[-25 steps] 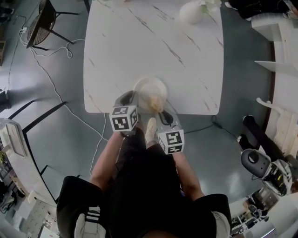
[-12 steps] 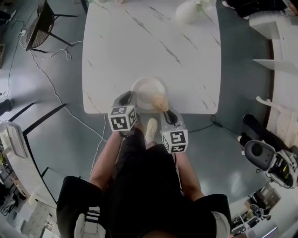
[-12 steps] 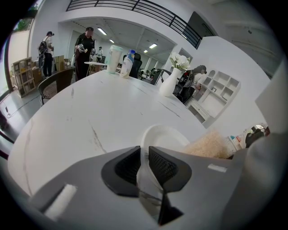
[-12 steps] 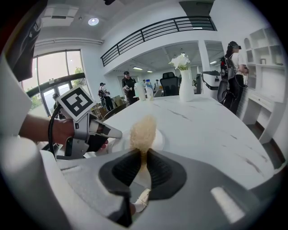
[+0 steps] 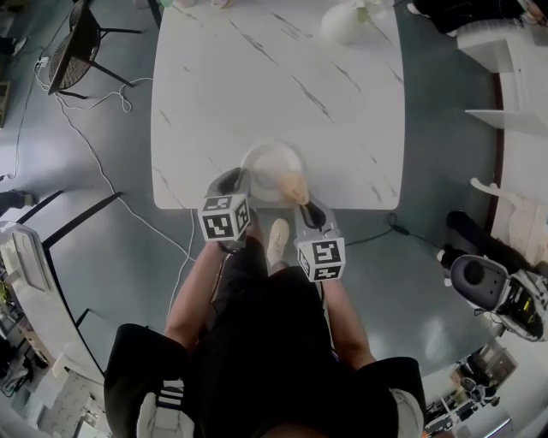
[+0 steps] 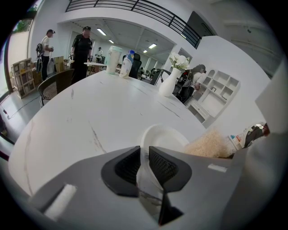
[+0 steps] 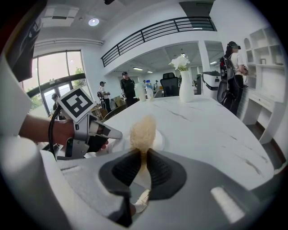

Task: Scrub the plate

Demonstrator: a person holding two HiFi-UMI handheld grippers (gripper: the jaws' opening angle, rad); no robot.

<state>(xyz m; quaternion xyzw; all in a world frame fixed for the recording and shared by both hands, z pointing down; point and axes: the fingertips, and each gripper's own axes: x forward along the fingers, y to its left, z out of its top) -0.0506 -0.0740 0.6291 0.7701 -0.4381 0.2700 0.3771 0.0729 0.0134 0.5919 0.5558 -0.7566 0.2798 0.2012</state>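
Observation:
A white plate [image 5: 272,164] lies at the near edge of the white marble table [image 5: 274,85]. My left gripper [image 5: 244,181] is shut on the plate's near-left rim; in the left gripper view the rim [image 6: 153,139] passes between the jaws of the left gripper [image 6: 145,155]. My right gripper [image 5: 301,198] is shut on a tan fibrous scrubber [image 5: 293,183], which rests on the plate's right near side. In the right gripper view the scrubber [image 7: 143,129] sticks up from the right gripper [image 7: 143,159] over the plate [image 7: 158,140].
A white vase [image 5: 342,21] with flowers stands at the table's far right. A dark chair [image 5: 77,43] and floor cables [image 5: 103,162] lie to the left. White shelving [image 5: 514,77] is on the right. A cup and bottle [image 6: 120,60] stand far off, with people behind.
The right gripper and scrubber have shifted slightly right and nearer across the plate. The left gripper keeps its hold on the rim.

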